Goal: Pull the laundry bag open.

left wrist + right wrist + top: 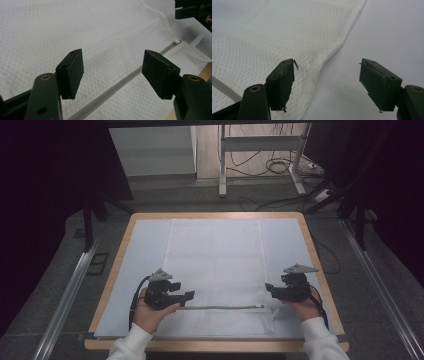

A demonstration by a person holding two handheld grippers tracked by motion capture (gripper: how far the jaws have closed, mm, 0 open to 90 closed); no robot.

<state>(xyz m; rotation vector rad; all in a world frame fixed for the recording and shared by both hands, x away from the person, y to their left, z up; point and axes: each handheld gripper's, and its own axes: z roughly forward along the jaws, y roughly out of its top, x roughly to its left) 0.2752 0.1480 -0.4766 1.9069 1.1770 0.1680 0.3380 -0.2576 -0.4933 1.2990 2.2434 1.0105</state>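
I am holding a gripper in each hand over a wooden-edged table [120,251] covered by a pale sheet [145,245]. A white mesh bag [215,260] is lying flat on the sheet, stretching from the table's middle toward six o'clock, nearest me. Its grey zipper [220,307] is running straight across the near end, from about seven o'clock to five o'clock, with the small pull [259,306] sitting at the five o'clock end.

My left gripper [189,295] is hovering at seven o'clock, just beside the zipper's left end, its jaws spread wide and grasping nothing. In the left gripper view, the left gripper [112,72] is framing the mesh, and the zipper [117,85] is passing diagonally beneath the gap toward the pull [177,41] at two o'clock. My right gripper [190,11] is showing in that view's far corner.

My right gripper [268,288] is hovering at five o'clock, near the bag's right edge, also released and empty. In the right gripper view, the right gripper [327,77] is straddling the bag's hemmed edge [329,57], with one jaw over mesh and the other over bare sheet [387,32]. A short stretch of zipper [224,90] is showing at eight o'clock.
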